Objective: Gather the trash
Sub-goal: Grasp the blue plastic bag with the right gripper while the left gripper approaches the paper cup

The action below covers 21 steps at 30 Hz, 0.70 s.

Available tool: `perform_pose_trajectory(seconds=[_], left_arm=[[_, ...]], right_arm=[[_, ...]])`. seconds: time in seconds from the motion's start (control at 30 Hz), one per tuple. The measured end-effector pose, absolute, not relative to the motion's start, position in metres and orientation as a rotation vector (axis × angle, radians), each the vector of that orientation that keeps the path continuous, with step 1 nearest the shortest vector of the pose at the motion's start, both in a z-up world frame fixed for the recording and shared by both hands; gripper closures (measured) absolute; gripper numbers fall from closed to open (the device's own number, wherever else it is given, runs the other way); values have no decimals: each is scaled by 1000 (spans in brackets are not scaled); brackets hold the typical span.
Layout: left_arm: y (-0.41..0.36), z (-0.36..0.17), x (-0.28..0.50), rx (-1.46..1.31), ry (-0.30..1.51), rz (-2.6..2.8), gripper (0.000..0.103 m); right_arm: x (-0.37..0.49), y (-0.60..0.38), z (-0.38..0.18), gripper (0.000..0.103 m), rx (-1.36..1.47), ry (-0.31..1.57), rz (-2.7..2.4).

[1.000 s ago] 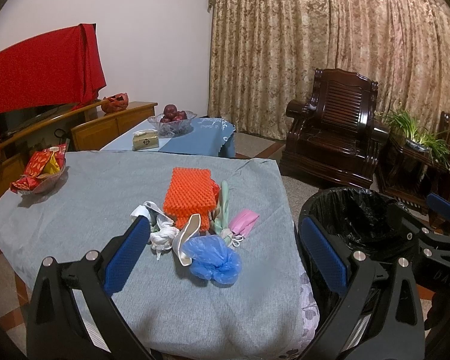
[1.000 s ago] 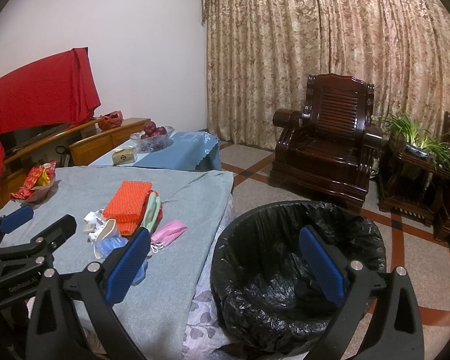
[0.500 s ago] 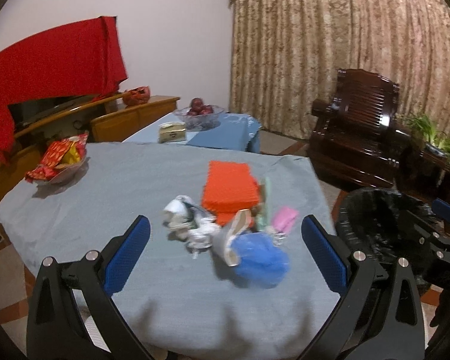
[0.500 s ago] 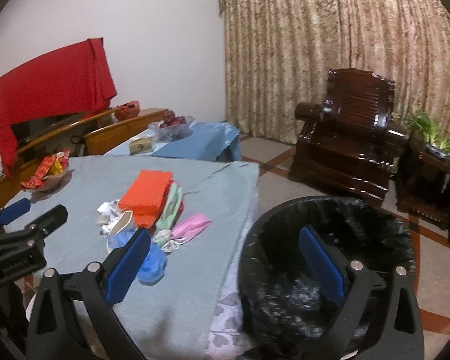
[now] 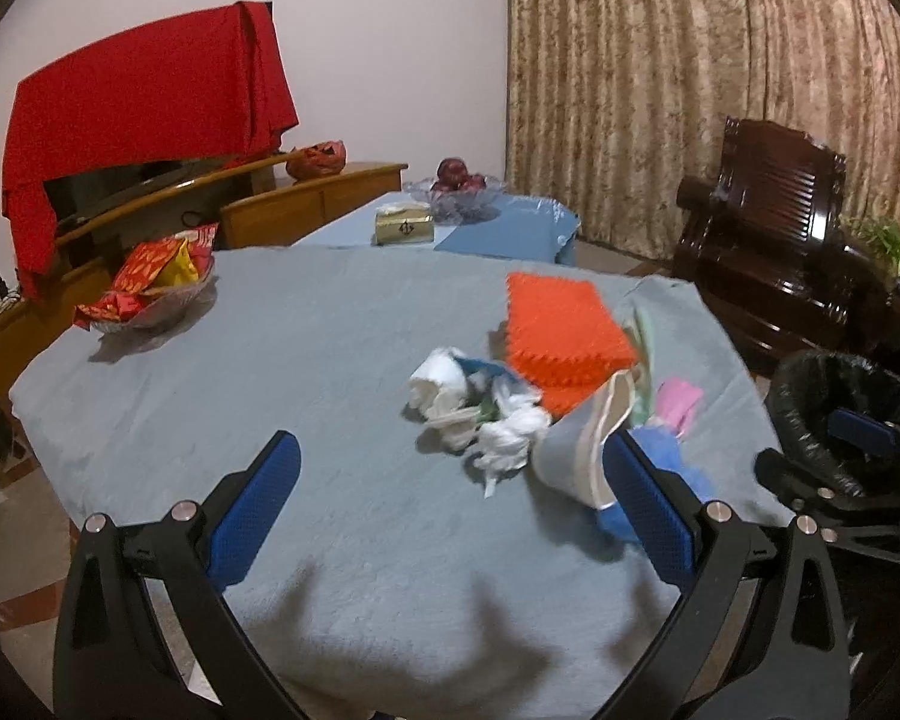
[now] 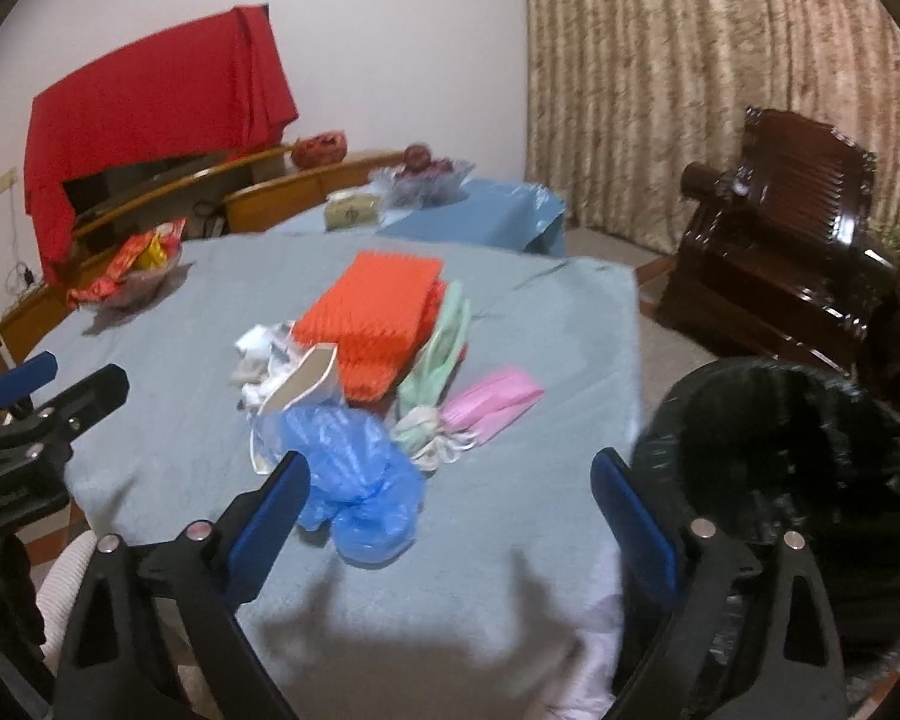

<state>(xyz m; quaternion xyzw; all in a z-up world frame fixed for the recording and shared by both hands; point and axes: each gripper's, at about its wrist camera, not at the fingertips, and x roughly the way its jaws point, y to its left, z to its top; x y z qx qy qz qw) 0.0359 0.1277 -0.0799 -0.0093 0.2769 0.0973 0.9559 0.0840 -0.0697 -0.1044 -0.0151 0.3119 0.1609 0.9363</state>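
A heap of trash lies on the grey-blue tablecloth [image 5: 306, 360]: an orange foam mat [image 5: 561, 333], crumpled white tissues [image 5: 480, 411], a white paper cup [image 5: 582, 456], a blue plastic bag [image 6: 354, 480], a green mask [image 6: 441, 360] and a pink mask [image 6: 498, 399]. A bin lined with a black bag [image 6: 798, 468] stands on the floor at the table's right. My left gripper [image 5: 450, 516] is open and empty, low over the table in front of the tissues. My right gripper [image 6: 450, 516] is open and empty, just right of the blue bag.
A glass bowl of red snack packets [image 5: 150, 294] sits at the table's far left. Behind stand a blue-covered low table [image 5: 498, 228] with a fruit bowl and tissue box, a wooden cabinet with a red cloth [image 5: 144, 108], and a dark wooden armchair [image 5: 774, 252].
Both grippers have swung left and moved in over the table, closer to the trash heap. The bin has slid toward the right edge of both views. Both stay open.
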Motion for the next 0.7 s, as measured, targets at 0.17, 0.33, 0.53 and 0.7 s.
perform_pose_trajectory(seconds=[0.17, 0.33, 0.53, 0.7], left_arm=[[136, -94, 44, -35, 588, 198, 5], [137, -106, 52, -30, 608, 194, 5], [142, -112, 56, -39, 619, 198, 5], [140, -112, 57, -43, 628, 199, 5]], right_arm=[[103, -50, -126, 18, -58, 696, 365], [114, -37, -145, 21, -72, 749, 389], [122, -31, -157, 55, -48, 820, 492], [117, -37, -151, 76, -25, 815, 532]])
